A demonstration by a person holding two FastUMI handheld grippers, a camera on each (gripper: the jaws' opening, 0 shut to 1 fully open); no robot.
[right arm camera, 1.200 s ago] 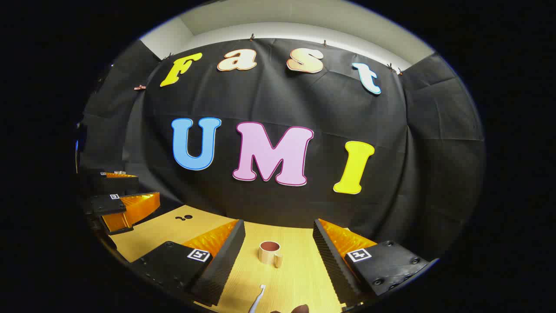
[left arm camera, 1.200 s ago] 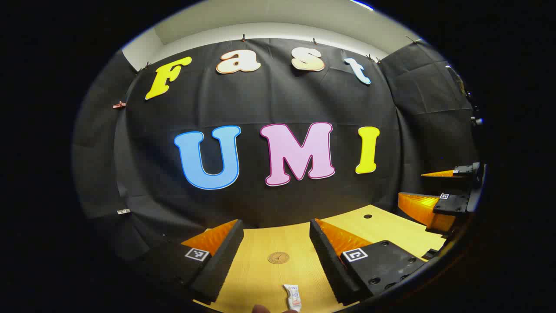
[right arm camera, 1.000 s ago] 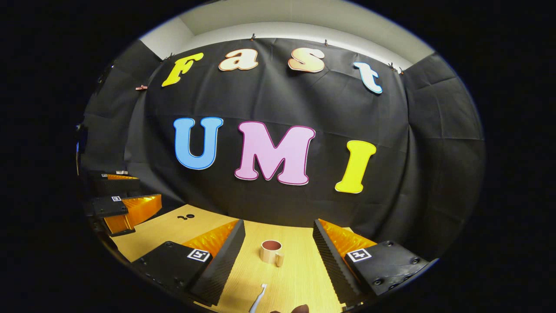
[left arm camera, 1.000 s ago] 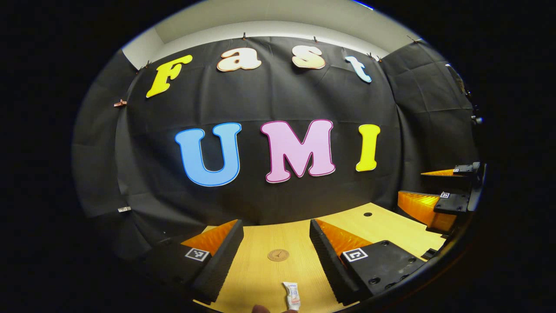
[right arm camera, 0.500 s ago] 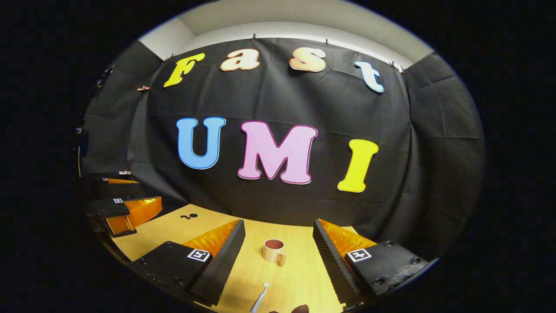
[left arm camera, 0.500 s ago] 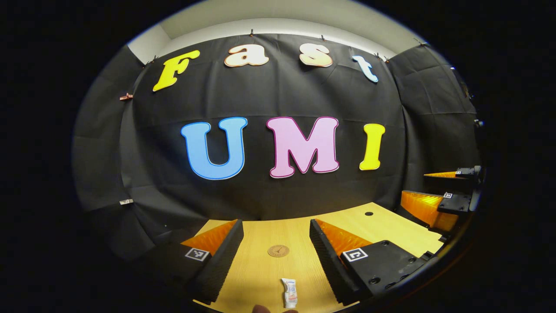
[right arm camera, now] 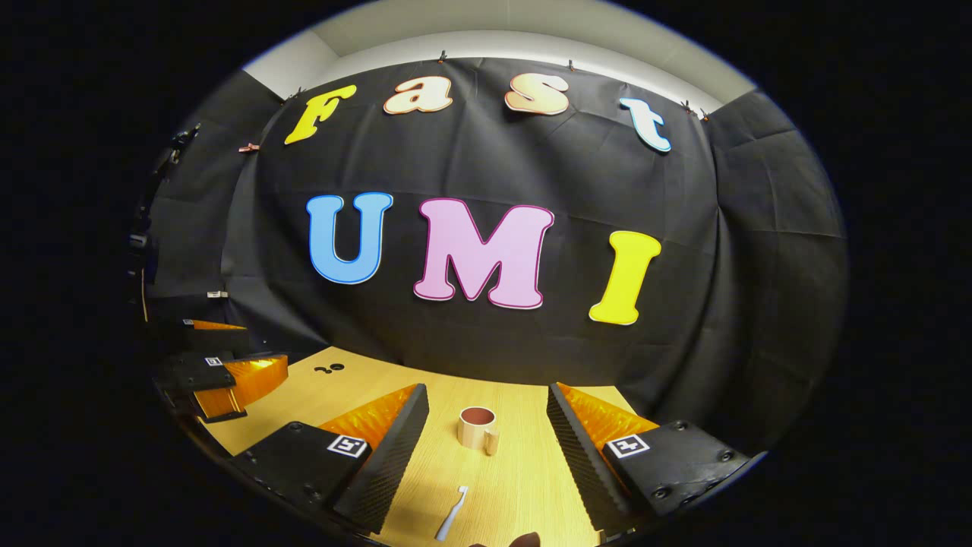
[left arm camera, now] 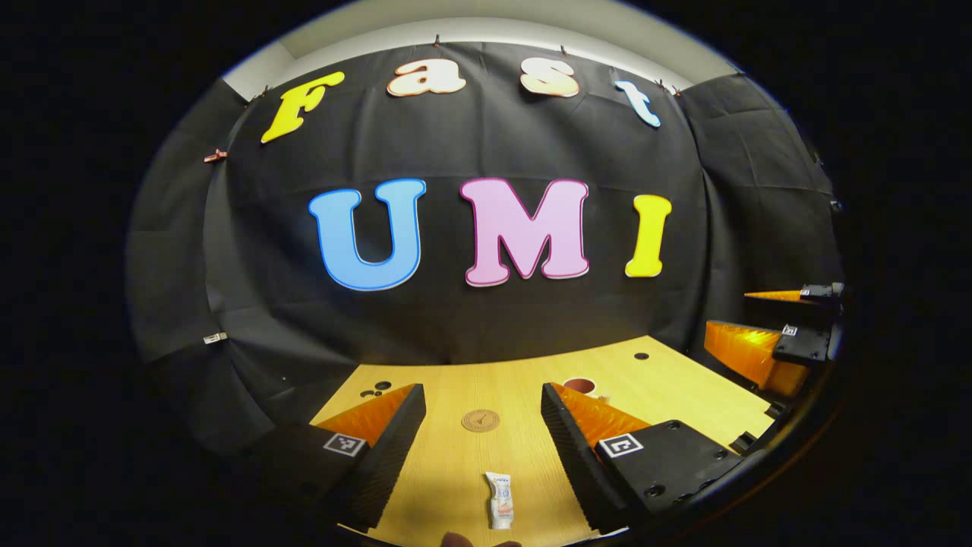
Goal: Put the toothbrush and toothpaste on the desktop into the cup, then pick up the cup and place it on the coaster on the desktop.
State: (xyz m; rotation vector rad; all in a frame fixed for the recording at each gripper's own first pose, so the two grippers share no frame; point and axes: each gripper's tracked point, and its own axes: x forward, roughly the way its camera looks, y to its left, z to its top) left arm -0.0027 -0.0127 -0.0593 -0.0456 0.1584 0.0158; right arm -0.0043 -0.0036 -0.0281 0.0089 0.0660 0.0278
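Tipping down since a second ago, both grippers, jaws apart and empty, now frame toothpaste (left arm camera: 499, 500) and toothbrush (right arm camera: 452, 513), cup (right arm camera: 476, 428) beyond, pickups seemingly imminent.

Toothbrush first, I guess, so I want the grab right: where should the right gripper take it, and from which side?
Probably mid-handle, from above. The toothbrush lies flat on the desktop, running lengthwise between the open right gripper fingers, so closing across its thin handle looks easiest.
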